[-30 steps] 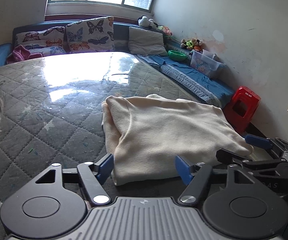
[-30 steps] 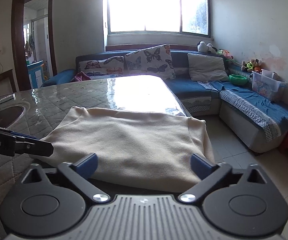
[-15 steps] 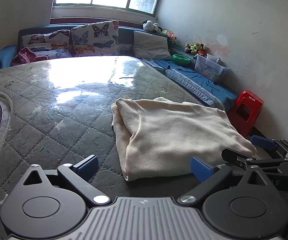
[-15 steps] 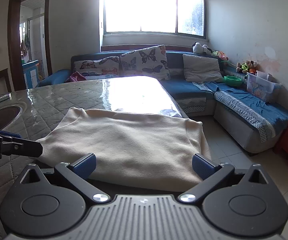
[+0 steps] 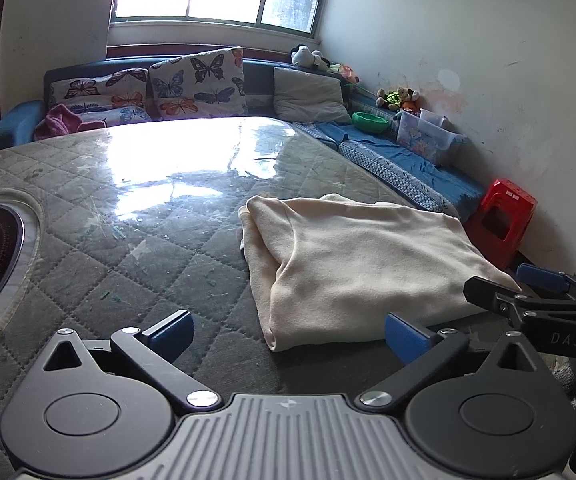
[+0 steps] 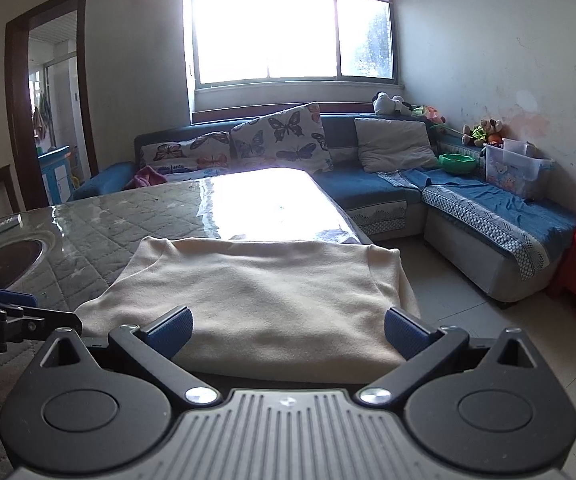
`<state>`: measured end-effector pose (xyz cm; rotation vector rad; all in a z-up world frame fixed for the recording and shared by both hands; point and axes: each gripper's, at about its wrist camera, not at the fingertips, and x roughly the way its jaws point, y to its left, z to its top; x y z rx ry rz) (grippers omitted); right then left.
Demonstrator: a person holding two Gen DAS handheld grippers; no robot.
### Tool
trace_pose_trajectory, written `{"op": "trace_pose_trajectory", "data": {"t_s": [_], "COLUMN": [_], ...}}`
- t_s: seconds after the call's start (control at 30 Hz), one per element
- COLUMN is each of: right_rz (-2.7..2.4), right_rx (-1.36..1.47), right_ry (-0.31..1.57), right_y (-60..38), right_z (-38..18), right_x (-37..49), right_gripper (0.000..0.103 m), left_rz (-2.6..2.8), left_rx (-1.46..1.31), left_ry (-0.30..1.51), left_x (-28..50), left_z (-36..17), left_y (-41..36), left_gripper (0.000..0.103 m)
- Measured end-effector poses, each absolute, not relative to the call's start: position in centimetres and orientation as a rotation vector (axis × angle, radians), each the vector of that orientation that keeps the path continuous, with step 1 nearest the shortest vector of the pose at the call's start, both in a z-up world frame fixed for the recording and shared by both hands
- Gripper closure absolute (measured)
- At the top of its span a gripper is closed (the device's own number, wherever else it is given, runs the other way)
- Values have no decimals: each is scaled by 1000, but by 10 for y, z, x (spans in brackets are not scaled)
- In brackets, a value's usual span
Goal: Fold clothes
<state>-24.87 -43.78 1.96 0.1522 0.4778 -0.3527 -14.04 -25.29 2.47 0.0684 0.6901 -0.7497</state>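
The cream-coloured, soft knitted garment (image 6: 256,296) lies as a folded, roughly rectangular bundle on the grey quilted tabletop under clear glossy plastic (image 5: 100,240), close to the table's near right corner, with one side drooping over the edge toward the tiled floor. Both claws hang just short of it, and neither touches the cloth

The left gripper (image 5: 286,326) has its blue-padded fingers spread wide and empty; the bundle's near corner sits ahead of it and slightly to its right, so a short push forward would bring that fold edge between the pads. The right gripper (image 6: 286,326) is likewise spread wide with nothing in it, and the garment's long near edge lies straight ahead, spanning the whole gap between its pads

Each claw shows at the side of the other's view, so the two flank the near edge of the bundle, probably so that both near corners could be taken together and carried over for another fold, if one is wanted. Judging by the neat stacked layers, the folding looks well along

The overhanging side may slip off if the bundle is tugged unevenly
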Motion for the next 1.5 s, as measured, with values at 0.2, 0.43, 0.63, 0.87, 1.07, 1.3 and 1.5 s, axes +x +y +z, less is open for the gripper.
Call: {"op": "trace_pose_trajectory", "data": {"t_s": [0.2,0.43,0.63,0.87,1.07,1.3,1.5], "right_rz": [-341,-351,-353,-350,-351,-349,-349], "right_rx": [163,142,133,116,109,111,114], "right_ry": [491,480,475,473,465,468,461], "right_y": [-435,-423,-415,-404,-398,-392,-389], "right_z": [19,19,19,20,19,17,18], "right_x": [-252,-257,-260,-265,-270,-273,-278], "right_gripper": [0,0,0,0,0,0,0], "left_rz": [-738,-724,-746,-747,-737,-737,-742], "left_rx": [57,71,77,96,115,124,142], "left_ry": [675,640,674,682,688,691,689], "left_x": [-143,-153,-157,-165,-169,-176,-182], "left_z": [27,27,27,26,25,25,25], "left_y": [-247,-239,-238,-237,-236,-235,-236], "left_gripper": [0,0,0,0,0,0,0]}}
